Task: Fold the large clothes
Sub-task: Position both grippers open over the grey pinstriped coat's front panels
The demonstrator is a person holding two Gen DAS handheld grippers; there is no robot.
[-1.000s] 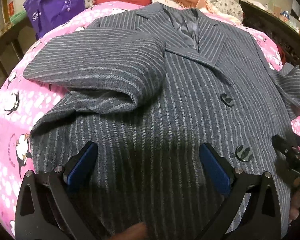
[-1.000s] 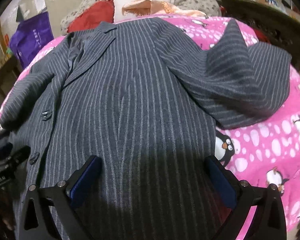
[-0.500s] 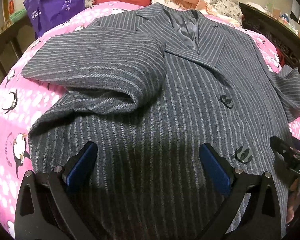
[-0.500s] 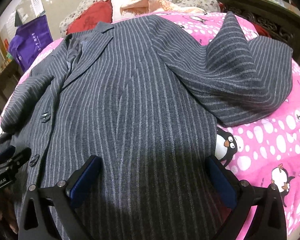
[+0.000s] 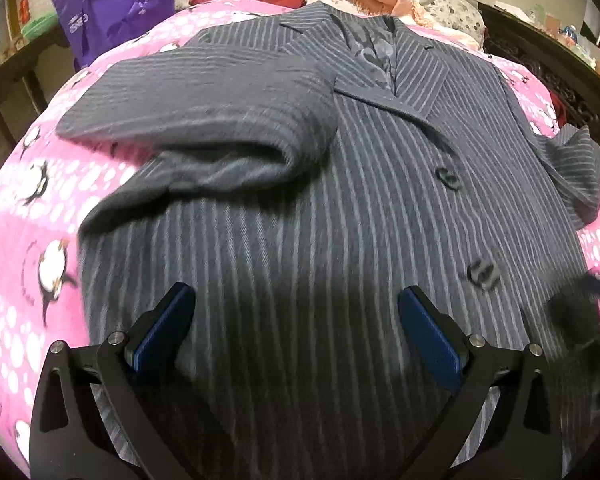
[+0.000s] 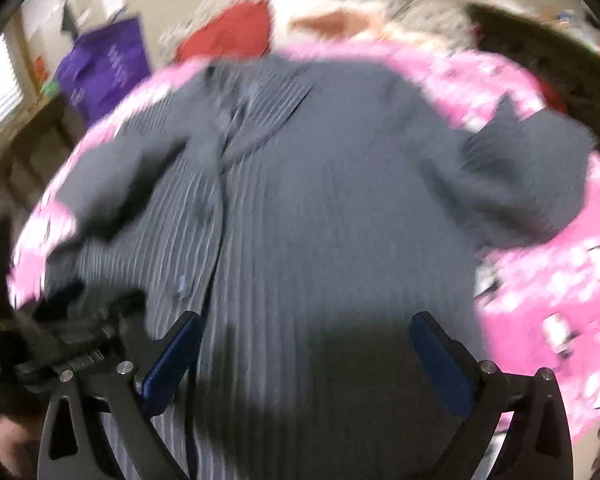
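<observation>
So, both grippers, left [image 5: 296,328] and right [image 6: 306,356], jaws wide apart, hovering over striped coat [image 5: 340,220] on pink bed [image 5: 24,208].

Warm indoor light is falling evenly across both fisheye views, a dark shadow is pooling on the striped coat [image 5: 308,240] at lower centre, edges are bending and vignetting black, and the right wrist view is smearing heavily with motion blur while the left is staying mostly sharp.
</observation>
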